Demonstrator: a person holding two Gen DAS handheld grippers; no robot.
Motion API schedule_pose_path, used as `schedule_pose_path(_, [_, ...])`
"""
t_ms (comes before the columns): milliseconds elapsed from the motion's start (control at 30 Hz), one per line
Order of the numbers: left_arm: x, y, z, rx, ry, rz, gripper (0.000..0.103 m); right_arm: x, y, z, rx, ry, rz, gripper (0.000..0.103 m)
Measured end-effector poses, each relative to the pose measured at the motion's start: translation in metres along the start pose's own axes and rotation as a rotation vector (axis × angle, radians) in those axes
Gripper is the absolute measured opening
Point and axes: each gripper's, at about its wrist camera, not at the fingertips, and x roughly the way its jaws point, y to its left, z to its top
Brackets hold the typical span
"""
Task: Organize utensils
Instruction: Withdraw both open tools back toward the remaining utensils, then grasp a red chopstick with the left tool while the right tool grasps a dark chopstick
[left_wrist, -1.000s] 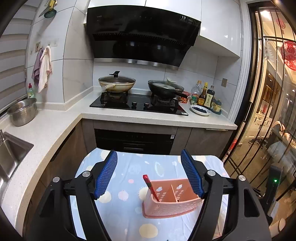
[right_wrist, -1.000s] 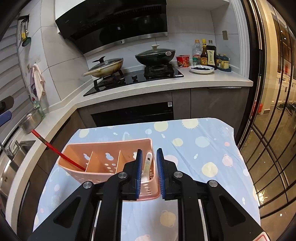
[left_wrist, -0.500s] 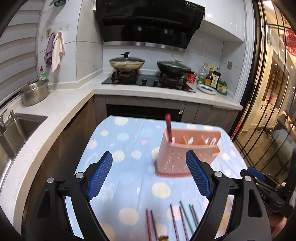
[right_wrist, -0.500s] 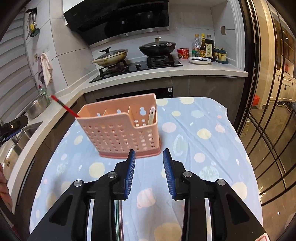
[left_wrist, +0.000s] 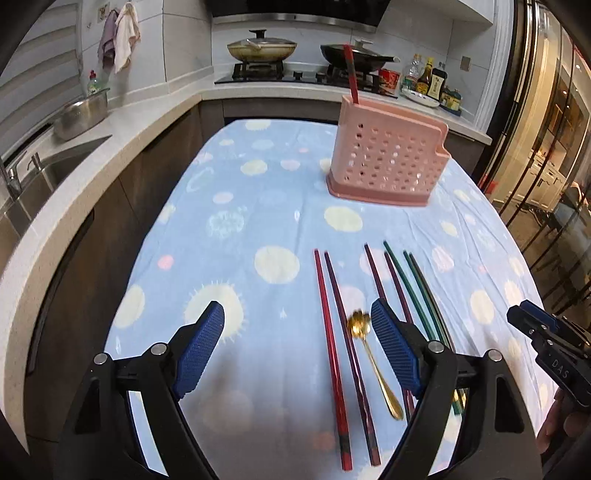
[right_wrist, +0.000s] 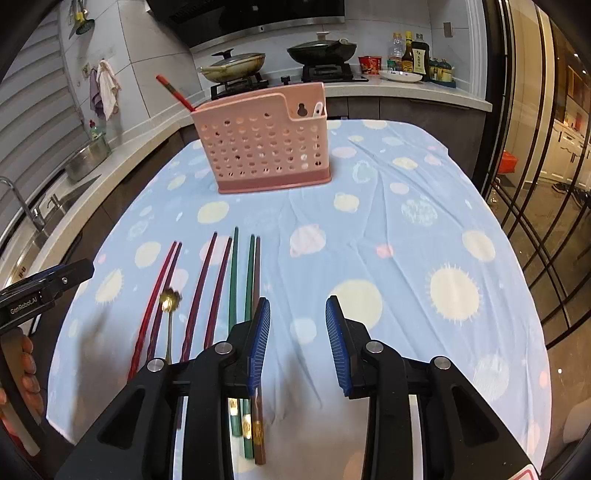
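A pink perforated caddy (left_wrist: 388, 162) (right_wrist: 264, 144) stands on the far half of the blue dotted tablecloth (left_wrist: 240, 221). One red chopstick (left_wrist: 349, 74) (right_wrist: 175, 92) leans out of its left end, and a white spoon (right_wrist: 318, 108) sits in its right compartment. Several red, purple and green chopsticks (left_wrist: 328, 332) (right_wrist: 233, 277) lie side by side on the near cloth, with a gold spoon (left_wrist: 369, 347) (right_wrist: 170, 299) among them. My left gripper (left_wrist: 297, 314) hangs open above the red pair. My right gripper (right_wrist: 298, 306) is open over bare cloth, right of the green chopsticks, holding nothing.
An L-shaped counter runs along the left and back, with a sink (left_wrist: 44, 173), a steel bowl (left_wrist: 79, 118), a hob with two pans (left_wrist: 262, 50) and bottles (left_wrist: 430, 81). Glass doors (right_wrist: 535, 184) stand to the right. A person's hand (right_wrist: 27, 365) holds the left gripper.
Both grippers drew back from the caddy and sank toward the near cloth, bringing the laid-out chopsticks into view. The right jaws let go of the white spoon, which stays in the caddy.
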Motion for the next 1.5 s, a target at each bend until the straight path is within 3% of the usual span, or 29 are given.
schedule_pose_path(200, [0.000,-0.007,-0.052,0.029,0.072,-0.002,0.078,-0.002,0.008,-0.051,-0.006,0.059,0.014,0.031])
schedule_pose_path(433, [0.002,-0.013,-0.080,0.046,0.111,0.003,0.078,-0.002,0.006,-0.082,0.003,0.110,0.019,0.031])
schedule_pose_path(733, [0.010,-0.013,-0.089,0.053,0.135,0.003,0.076,0.004,0.014,-0.085,-0.033,0.115,0.006,0.031])
schedule_pose_path(1000, [0.017,-0.012,-0.098,0.063,0.166,-0.011,0.063,0.007,0.013,-0.089,-0.042,0.124,-0.012,0.029])
schedule_pose_path(1300, [0.014,-0.018,-0.103,0.086,0.156,-0.003,0.057,0.007,0.014,-0.088,-0.055,0.120,-0.014,0.023])
schedule_pose_path(1433, [0.012,-0.019,-0.105,0.090,0.146,0.002,0.044,0.006,0.016,-0.091,-0.079,0.114,-0.023,0.008])
schedule_pose_path(1500, [0.011,-0.018,-0.105,0.086,0.142,-0.005,0.025,0.005,0.017,-0.092,-0.083,0.110,-0.022,0.008])
